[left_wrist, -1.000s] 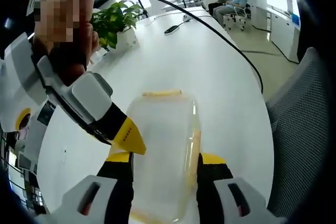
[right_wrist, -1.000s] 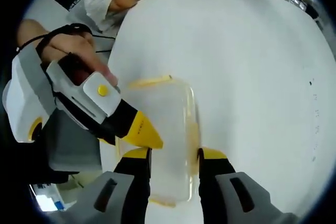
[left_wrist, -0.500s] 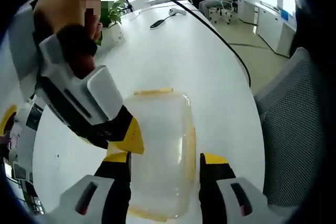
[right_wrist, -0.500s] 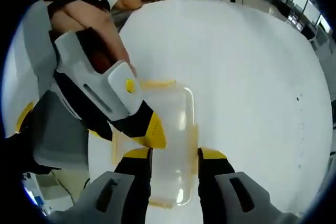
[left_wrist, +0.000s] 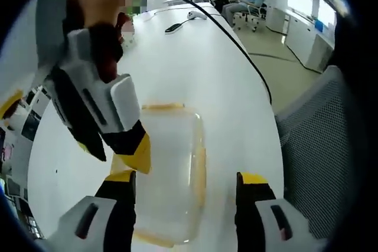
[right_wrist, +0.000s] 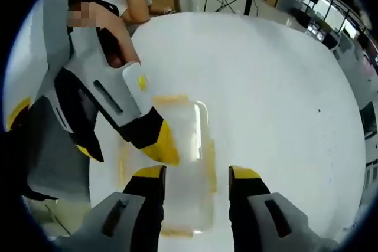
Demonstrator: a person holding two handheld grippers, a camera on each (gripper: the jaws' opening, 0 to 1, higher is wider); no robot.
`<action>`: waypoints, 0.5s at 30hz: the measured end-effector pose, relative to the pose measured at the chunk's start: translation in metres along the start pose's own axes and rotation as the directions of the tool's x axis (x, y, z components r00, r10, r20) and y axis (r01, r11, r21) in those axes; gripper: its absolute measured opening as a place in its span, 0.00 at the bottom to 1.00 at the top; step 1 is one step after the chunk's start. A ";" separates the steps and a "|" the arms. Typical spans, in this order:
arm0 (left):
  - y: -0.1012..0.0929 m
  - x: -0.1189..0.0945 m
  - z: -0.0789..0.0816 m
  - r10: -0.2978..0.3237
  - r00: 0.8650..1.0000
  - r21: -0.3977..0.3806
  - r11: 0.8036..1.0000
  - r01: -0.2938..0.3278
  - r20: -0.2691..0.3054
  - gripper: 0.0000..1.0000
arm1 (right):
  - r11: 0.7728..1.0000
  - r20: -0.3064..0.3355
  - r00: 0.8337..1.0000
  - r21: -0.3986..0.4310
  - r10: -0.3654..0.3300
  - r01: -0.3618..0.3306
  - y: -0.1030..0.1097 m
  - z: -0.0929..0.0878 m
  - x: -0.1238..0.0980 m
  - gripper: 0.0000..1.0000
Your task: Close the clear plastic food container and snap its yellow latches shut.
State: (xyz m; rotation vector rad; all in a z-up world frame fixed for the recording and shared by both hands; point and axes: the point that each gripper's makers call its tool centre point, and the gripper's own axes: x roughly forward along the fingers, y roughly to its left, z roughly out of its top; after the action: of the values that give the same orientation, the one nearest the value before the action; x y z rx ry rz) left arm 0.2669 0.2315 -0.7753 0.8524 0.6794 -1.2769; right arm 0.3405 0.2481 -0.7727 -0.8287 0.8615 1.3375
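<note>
The clear plastic container (left_wrist: 171, 169) lies on the white table (left_wrist: 201, 69) with its lid on. Yellow latches show at its far end (left_wrist: 162, 106) and along its right side (left_wrist: 199, 169). My left gripper (left_wrist: 186, 178) hovers over it, open, with a gap between its right jaw and the box. In the right gripper view the container (right_wrist: 186, 140) lies under my right gripper (right_wrist: 196, 172), which is open. Each view shows the other gripper slanting in from the upper left, its yellow fingertip (left_wrist: 139, 154) (right_wrist: 159, 143) at the container's left edge. Whether the latches are snapped cannot be told.
A black cable (left_wrist: 236, 39) runs across the table. A grey mesh chair (left_wrist: 319, 146) stands at its right edge. A person's hand (left_wrist: 100, 4) holds the other gripper. People sit at the far end of the room (left_wrist: 242, 1).
Both grippers' own jaws stand wider apart than a second ago. The other gripper looms larger in each view, its yellow tip still at the container's left edge.
</note>
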 end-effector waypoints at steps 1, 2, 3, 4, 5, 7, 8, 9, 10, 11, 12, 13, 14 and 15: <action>0.000 0.000 -0.001 0.001 1.000 0.000 1.000 -0.001 0.000 0.71 | 1.000 0.026 1.000 0.029 -0.009 0.008 -0.001 0.002 0.001 0.51; 0.001 -0.001 -0.001 0.001 1.000 0.002 1.000 -0.001 -0.003 0.73 | 0.999 0.033 0.999 0.048 -0.004 0.002 0.001 0.000 0.001 0.59; 0.001 -0.001 -0.002 -0.001 1.000 0.004 1.000 0.001 -0.004 0.76 | 0.998 0.050 0.999 0.060 0.007 -0.010 0.004 -0.001 0.002 0.65; 0.000 -0.001 -0.003 -0.005 1.000 0.002 1.000 0.005 -0.004 0.79 | 0.998 0.055 0.999 0.060 0.005 -0.008 0.005 -0.002 0.002 0.66; 0.001 -0.001 -0.004 -0.005 1.000 0.001 1.000 0.005 -0.003 0.80 | 0.998 0.068 0.998 0.055 0.000 -0.003 0.006 -0.002 0.002 0.65; 0.001 -0.002 -0.004 -0.006 1.000 -0.007 1.000 0.006 -0.003 0.86 | 0.998 0.104 0.995 0.062 -0.001 -0.006 0.009 0.001 0.001 0.66; 0.002 -0.002 -0.003 0.001 1.000 -0.017 1.000 -0.001 0.002 0.89 | 0.998 0.114 0.994 0.066 -0.005 -0.002 0.010 0.003 0.000 0.67; 0.003 -0.003 -0.003 0.002 1.000 -0.023 1.000 -0.002 0.004 0.92 | 0.998 0.128 0.992 0.070 -0.015 0.006 0.010 0.005 -0.002 0.68; 0.003 -0.004 -0.002 0.002 1.000 -0.031 1.000 -0.002 0.008 0.94 | 0.997 0.138 0.990 0.074 -0.016 0.006 0.011 0.007 -0.003 0.69; 0.003 -0.004 -0.002 0.000 1.000 -0.040 0.999 0.000 0.012 0.96 | 0.997 0.150 0.989 0.081 -0.014 0.001 0.012 0.009 -0.004 0.70; 0.003 -0.004 -0.002 -0.001 1.000 -0.048 0.999 0.002 0.011 0.97 | 0.996 0.156 0.988 0.088 -0.011 -0.003 0.012 0.009 -0.005 0.71; 0.003 -0.005 -0.003 -0.005 1.000 -0.054 0.999 0.005 0.008 0.97 | 0.996 0.163 0.987 0.093 -0.006 -0.009 0.013 0.010 -0.006 0.71; 0.003 -0.005 -0.004 -0.006 1.000 -0.056 0.998 0.006 0.005 0.97 | 0.996 0.165 0.986 0.092 -0.004 -0.012 0.014 0.010 -0.006 0.71; 0.004 -0.005 -0.006 -0.001 1.000 -0.057 0.998 0.001 -0.002 0.97 | 0.996 0.164 0.986 0.092 -0.005 -0.011 0.014 0.009 -0.008 0.72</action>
State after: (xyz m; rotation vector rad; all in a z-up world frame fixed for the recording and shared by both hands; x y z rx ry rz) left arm 0.2706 0.2400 -0.7736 0.8071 0.7146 -1.2524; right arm 0.3269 0.2537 -0.7618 -0.6360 0.7891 1.3380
